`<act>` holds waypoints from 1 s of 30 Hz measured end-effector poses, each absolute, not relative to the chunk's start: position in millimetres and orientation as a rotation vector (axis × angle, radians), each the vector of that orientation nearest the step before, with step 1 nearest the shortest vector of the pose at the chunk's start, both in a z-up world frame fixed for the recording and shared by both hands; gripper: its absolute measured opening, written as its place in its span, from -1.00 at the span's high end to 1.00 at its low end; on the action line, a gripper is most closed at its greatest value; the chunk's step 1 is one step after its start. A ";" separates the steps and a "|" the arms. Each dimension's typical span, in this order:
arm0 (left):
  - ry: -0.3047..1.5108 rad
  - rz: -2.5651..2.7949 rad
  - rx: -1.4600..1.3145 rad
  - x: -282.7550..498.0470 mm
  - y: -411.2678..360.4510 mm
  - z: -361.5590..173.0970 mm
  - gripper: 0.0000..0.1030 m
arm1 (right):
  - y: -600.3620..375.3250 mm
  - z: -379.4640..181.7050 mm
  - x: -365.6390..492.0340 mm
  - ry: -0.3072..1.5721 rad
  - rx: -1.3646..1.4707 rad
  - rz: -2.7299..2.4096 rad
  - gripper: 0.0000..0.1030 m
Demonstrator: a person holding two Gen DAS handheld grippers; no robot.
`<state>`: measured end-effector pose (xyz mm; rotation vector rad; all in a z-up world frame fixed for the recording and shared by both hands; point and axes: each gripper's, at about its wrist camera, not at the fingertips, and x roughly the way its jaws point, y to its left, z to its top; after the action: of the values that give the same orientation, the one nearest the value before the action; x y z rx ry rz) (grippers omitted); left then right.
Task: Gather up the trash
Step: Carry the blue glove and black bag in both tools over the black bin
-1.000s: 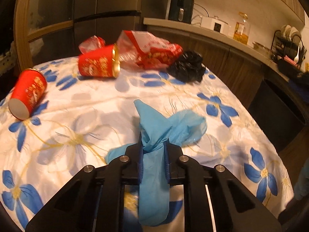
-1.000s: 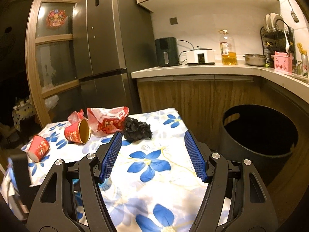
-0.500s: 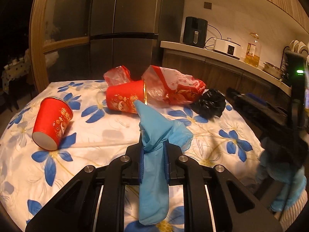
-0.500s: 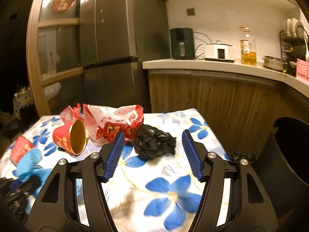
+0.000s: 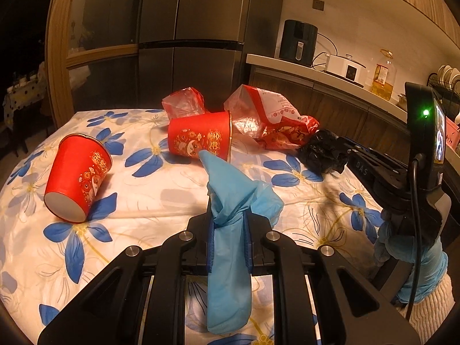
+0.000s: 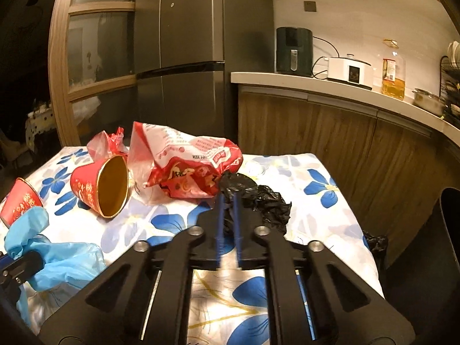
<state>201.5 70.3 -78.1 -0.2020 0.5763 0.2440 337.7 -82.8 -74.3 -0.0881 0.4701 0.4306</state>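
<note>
Trash lies scattered over the bench [image 5: 161,201], which wears a white cloth printed with blue flowers. The left tongs [image 5: 229,230] are clamped narrow on a crumpled blue glove [image 5: 230,247], held above the cloth; its long axis runs straight along the fingers, one tip pointing forward toward the far edge and the loose end hanging back toward the camera. The right tongs [image 6: 227,201] are drawn narrow on the near edge of a wrinkled, glossy black plastic bag [image 6: 258,198] lying on the cloth beside a red and white plastic bag [image 6: 184,158].

Only the right wrist view shows the gold-lined mouth of the tipped red paper cup [image 6: 99,187], opening toward the bags, plus a dark bin [image 6: 442,230] past the bench's right edge. Only the left wrist view shows the whole of a second red paper cup [image 5: 76,178], lying on its side with its white base toward the camera and well apart from the first, along with the gloved right hand [image 5: 414,258] gripping the right tool's handle.
</note>
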 end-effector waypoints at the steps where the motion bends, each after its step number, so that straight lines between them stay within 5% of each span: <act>1: 0.575 0.243 -0.202 201.1 70.1 -78.3 0.68 | -83.7 -74.3 337.4 0.472 -0.084 0.431 0.99; 30: 0.497 0.152 -0.159 175.4 23.2 -41.1 0.70 | -195.7 -0.9 232.8 0.298 0.073 0.402 1.00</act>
<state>175.4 23.2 -41.1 -0.1594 0.4966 0.1523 232.8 -195.7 -0.9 0.0726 0.2977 0.4017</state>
